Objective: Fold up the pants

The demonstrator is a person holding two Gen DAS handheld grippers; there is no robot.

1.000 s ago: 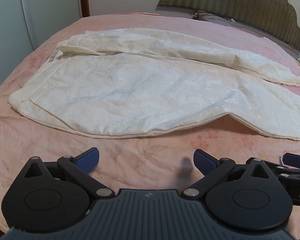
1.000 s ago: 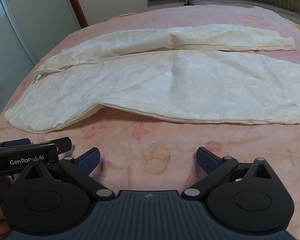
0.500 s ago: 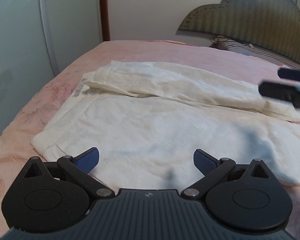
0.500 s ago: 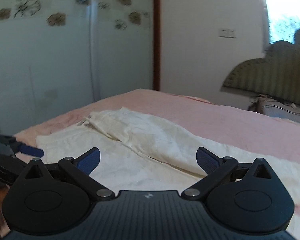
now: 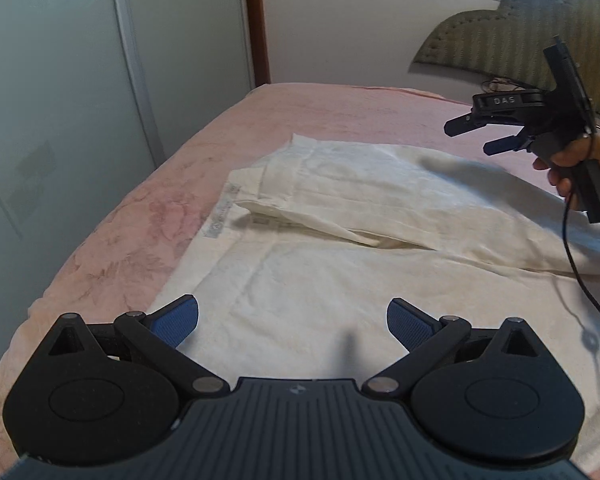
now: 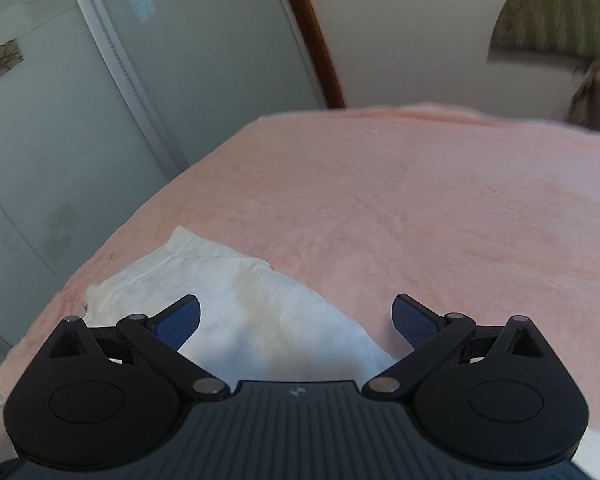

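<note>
**A:** Left wrist view: you're now hovering your left gripper [image 5: 293, 320], jaws wide, over the near waistband of the pants [image 5: 340, 248], no longer back off the bed [image 5: 340, 108].

**B:** Right gripper [image 5: 480, 134] is also spread, reaching the far edge; you're lining up the lengthwise fold.

text: you can read "DAS" on the right gripper [image 5: 488, 136] body | waistband label on the pants [image 5: 220, 222]: print too small for you to read | nothing else legible
</note>
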